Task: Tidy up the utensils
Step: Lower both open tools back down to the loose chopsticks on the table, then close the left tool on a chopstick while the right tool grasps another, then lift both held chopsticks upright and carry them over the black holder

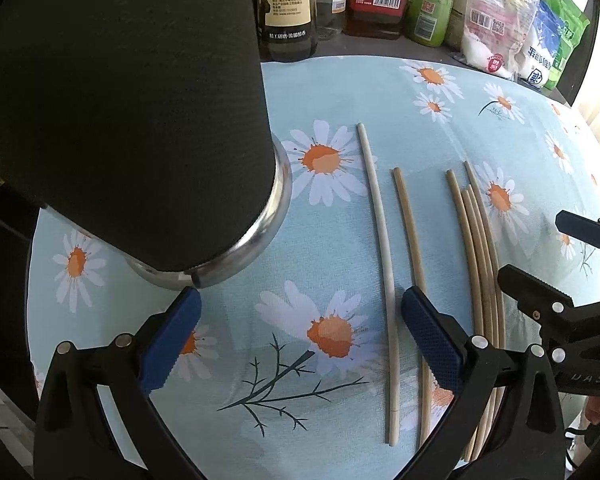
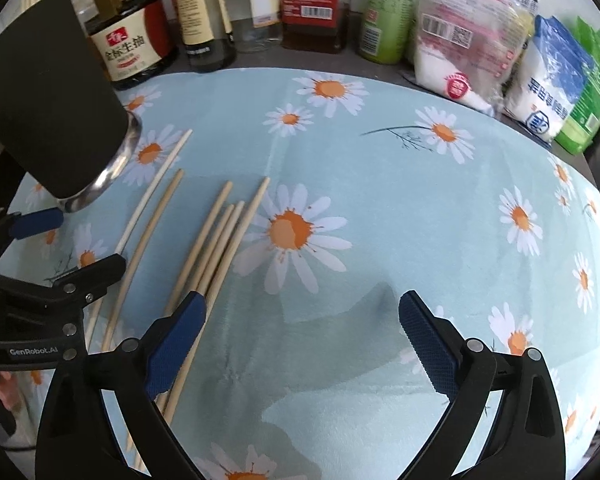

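Note:
Several wooden chopsticks lie side by side on the daisy tablecloth (image 1: pixel 332 216): a pale one (image 1: pixel 380 240), a tan one (image 1: pixel 410 232) and a tight bunch (image 1: pixel 476 248). A black cylindrical holder (image 1: pixel 140 120) with a shiny metal base stands to their left. My left gripper (image 1: pixel 300 320) is open just above the cloth. The pale chopstick runs between its fingers, and its right finger covers the tan one. In the right wrist view my right gripper (image 2: pixel 302 316) is open and empty, its left finger over the bunch (image 2: pixel 220 240). The holder (image 2: pixel 52 92) and left gripper (image 2: pixel 76 240) show at the left there.
Sauce bottles (image 2: pixel 128 48), a red-labelled bottle (image 2: pixel 312 0), a green bottle (image 2: pixel 388 12) and bags of white powder (image 2: pixel 468 36) line the far edge behind the cloth. Bare cloth (image 2: pixel 420 220) stretches to the right of the chopsticks.

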`<action>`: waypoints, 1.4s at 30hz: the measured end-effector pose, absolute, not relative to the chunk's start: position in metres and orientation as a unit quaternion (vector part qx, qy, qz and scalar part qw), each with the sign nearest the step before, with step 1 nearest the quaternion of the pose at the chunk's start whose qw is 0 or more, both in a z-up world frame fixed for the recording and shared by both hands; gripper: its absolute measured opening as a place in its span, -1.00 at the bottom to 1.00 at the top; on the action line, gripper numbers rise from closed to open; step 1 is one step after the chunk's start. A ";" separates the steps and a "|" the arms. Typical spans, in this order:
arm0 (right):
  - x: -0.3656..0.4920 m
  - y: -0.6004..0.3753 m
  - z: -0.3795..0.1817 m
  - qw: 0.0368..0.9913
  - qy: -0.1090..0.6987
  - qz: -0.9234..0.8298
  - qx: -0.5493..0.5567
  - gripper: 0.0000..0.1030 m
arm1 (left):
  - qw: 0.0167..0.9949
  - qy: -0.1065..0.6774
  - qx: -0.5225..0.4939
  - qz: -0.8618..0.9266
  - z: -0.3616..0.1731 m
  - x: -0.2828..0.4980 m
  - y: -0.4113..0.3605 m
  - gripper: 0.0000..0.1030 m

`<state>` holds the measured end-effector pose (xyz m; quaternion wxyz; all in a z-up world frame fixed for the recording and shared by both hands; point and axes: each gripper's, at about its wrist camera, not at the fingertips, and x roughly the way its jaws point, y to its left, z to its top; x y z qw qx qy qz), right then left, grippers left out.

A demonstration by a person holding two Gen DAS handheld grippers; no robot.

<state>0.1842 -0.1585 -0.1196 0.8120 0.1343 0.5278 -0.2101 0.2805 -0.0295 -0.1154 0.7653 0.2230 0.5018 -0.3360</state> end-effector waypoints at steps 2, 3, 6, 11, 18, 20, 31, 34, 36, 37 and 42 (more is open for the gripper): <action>0.184 -0.159 -0.120 0.812 0.527 -0.210 0.139 0.80 | 0.766 0.501 0.223 -0.336 -0.115 0.280 -0.029 0.91; 0.184 -0.160 -0.121 0.812 0.525 -0.208 0.146 0.80 | 0.766 0.501 0.223 -0.336 -0.115 0.280 -0.029 0.91; 0.185 -0.162 -0.124 0.804 0.530 -0.211 0.168 0.80 | 0.768 0.501 0.221 -0.334 -0.115 0.280 -0.026 0.91; 0.185 -0.162 -0.125 0.791 0.534 -0.246 0.169 0.81 | 0.765 0.502 0.224 -0.335 -0.114 0.283 -0.024 0.91; 0.179 -0.160 -0.122 0.805 0.531 -0.220 0.149 0.36 | 0.771 0.494 0.218 -0.337 -0.114 0.280 -0.020 0.87; 0.177 -0.155 -0.116 0.813 0.527 -0.204 0.138 -0.22 | 0.771 0.490 0.219 -0.343 -0.112 0.276 -0.019 0.67; 0.159 -0.173 -0.109 0.823 0.528 -0.159 0.138 -0.91 | 0.748 0.517 0.168 -0.381 -0.100 0.263 -0.002 -0.91; 0.152 -0.179 -0.107 0.827 0.522 -0.153 0.143 -0.91 | 0.746 0.526 0.160 -0.376 -0.100 0.261 0.001 -0.91; 0.146 -0.184 -0.102 0.832 0.514 -0.147 0.148 -0.91 | 0.747 0.530 0.158 -0.368 -0.100 0.259 0.002 -0.91; 0.143 -0.186 -0.098 0.835 0.509 -0.145 0.148 -0.91 | 0.747 0.532 0.157 -0.366 -0.100 0.258 0.003 -0.91; 0.136 -0.198 -0.083 0.846 0.496 -0.130 0.146 -0.91 | 0.753 0.540 0.149 -0.346 -0.096 0.245 0.009 -0.91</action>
